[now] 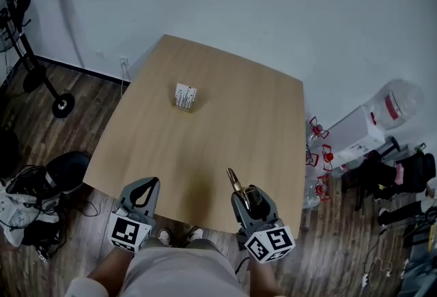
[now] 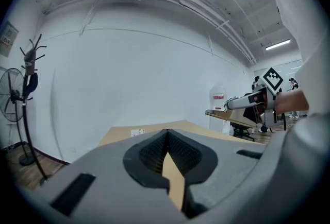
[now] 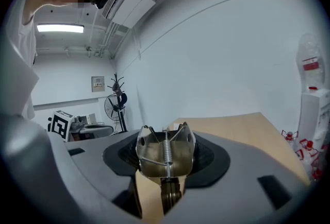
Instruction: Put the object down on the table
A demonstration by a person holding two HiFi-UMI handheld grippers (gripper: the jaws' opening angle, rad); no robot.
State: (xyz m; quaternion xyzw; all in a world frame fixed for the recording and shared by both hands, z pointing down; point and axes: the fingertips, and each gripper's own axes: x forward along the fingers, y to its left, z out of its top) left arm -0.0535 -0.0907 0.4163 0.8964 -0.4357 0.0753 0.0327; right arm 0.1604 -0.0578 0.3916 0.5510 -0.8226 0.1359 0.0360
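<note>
Overhead, the right tongs (image 1: 247, 197) are pinching a brass spring clip (image 1: 235, 182) over the counter (image 1: 225, 125), well apart from the white box (image 1: 185, 96) on the person's side. The left tongs (image 1: 141, 194) are hanging equally far from that box.

Left gripper view: these tongs are pressing together, carrying nothing.

Right gripper view: the clip is showing a central coil spring, with its wings flaring toward the box.

Advisable handling: lowering it gently until it is resting flat, then spreading the tongs.

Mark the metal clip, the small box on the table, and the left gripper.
metal clip (image 3: 167, 155), right gripper view, on its centre spring.
small box (image 1: 185, 96), head view, on its white face.
left gripper (image 2: 166, 133), left gripper view, where its closed tips meet.
</note>
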